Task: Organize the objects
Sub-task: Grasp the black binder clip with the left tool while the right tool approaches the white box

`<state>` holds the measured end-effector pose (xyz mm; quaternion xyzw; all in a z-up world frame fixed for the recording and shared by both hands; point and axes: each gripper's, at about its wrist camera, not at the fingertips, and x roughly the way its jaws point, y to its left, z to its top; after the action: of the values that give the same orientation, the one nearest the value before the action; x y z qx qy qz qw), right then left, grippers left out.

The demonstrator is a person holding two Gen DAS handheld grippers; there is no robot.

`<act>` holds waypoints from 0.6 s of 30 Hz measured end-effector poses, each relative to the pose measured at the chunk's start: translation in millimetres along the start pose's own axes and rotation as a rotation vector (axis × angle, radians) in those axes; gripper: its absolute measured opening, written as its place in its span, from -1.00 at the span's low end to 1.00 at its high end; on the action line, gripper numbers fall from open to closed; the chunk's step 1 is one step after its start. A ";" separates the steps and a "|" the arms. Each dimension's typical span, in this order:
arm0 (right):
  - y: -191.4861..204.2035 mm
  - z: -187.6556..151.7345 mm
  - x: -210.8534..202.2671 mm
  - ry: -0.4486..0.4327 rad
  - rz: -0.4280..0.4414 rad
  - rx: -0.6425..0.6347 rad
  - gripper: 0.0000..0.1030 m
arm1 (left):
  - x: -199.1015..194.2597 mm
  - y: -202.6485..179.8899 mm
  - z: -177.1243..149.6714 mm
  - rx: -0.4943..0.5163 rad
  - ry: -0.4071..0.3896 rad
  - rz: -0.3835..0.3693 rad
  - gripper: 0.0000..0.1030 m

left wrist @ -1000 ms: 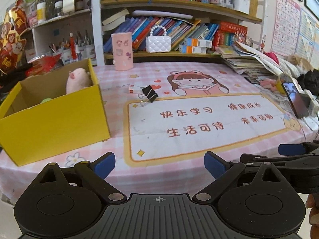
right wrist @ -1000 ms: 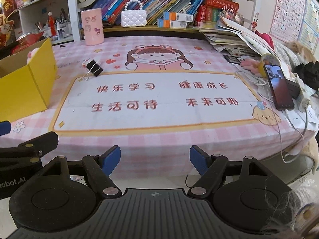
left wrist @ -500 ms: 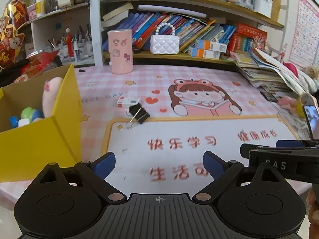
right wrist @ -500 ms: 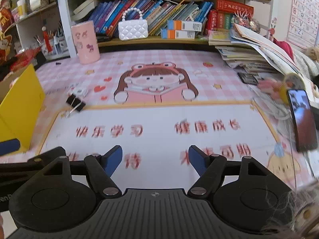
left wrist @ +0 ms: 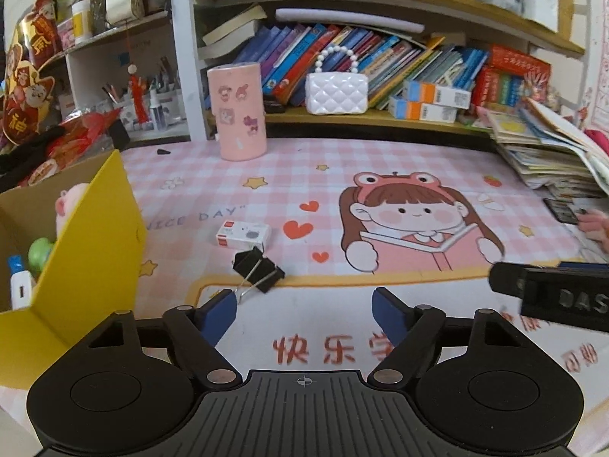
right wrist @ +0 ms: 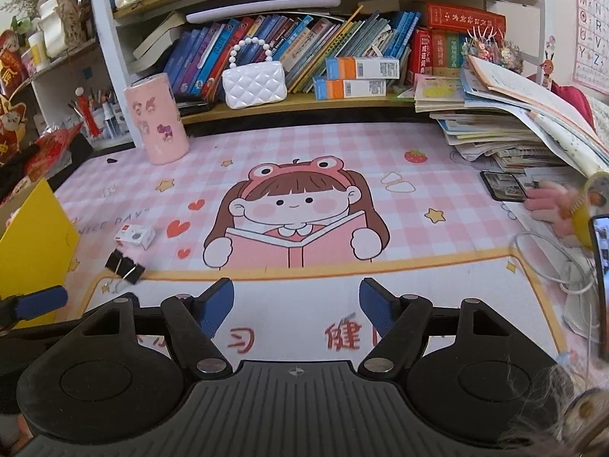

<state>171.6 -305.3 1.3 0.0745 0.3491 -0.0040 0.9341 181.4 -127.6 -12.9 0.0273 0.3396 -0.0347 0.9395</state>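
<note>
Left gripper (left wrist: 302, 310) jaws wide, empty; right gripper (right wrist: 297, 302) same. Black metal binder clip (left wrist: 258, 269) lay at 11 o'clock of left fingertips, small white box (left wrist: 243, 234) just beyond, yellow cardboard box (left wrist: 76, 266) at 9 o'clock.

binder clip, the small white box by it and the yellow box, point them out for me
binder clip (left wrist: 254, 271), left wrist view, on its black body
small white box (left wrist: 243, 234), left wrist view, on its top face
yellow box (left wrist: 91, 259), left wrist view, on its outer side wall
</note>
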 end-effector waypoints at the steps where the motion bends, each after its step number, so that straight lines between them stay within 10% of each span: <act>1: -1.5 1.9 2.8 0.004 0.003 0.000 0.39 | 4.8 -1.0 2.0 -0.003 0.003 0.006 0.55; 18: -9.6 11.5 10.5 -0.001 0.029 -0.048 0.39 | 87.1 21.0 16.2 -0.058 0.094 0.166 0.53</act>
<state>186.5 -316.0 1.7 0.0573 0.3477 0.0178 0.9357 260.3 -112.0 -55.6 0.0297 0.3806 0.0544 0.9227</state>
